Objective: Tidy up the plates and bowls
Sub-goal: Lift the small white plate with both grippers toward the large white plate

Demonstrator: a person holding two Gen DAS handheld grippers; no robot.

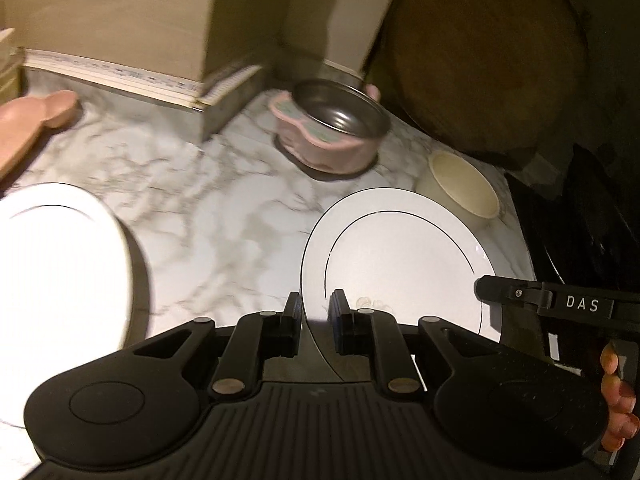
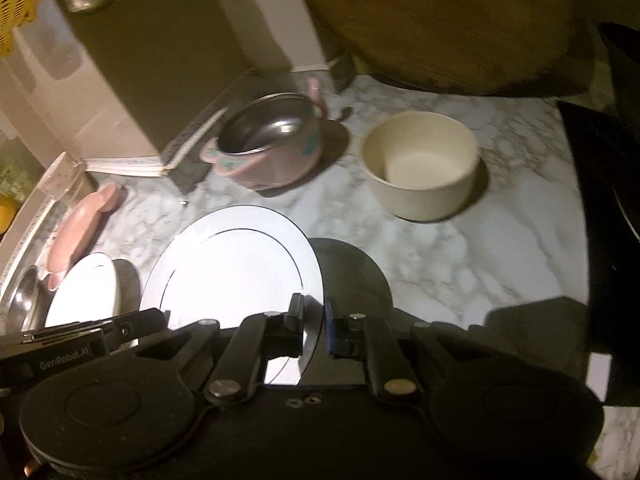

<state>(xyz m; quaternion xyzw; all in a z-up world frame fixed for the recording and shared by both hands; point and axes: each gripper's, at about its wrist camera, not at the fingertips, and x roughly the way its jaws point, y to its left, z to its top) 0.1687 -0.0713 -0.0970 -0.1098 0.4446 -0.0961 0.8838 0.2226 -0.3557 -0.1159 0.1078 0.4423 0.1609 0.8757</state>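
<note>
Left wrist view gives us the left gripper clamped on the near left rim of a white plate, its pads tight against the thin edge. From the right wrist view, we see the right gripper pinching the same white plate on its right rim, so both of our grippers hold it at once. A round shadow lies on the marble counter just right of it, so we judge the plate is lifted clear, though blur makes this hard to confirm. A second white plate sits to the left, touching the counter. Farther back, a steel bowl rests tilted in a pink bowl, and a cream bowl stands just beyond the held plate. A pink dish lies at far left.
</note>
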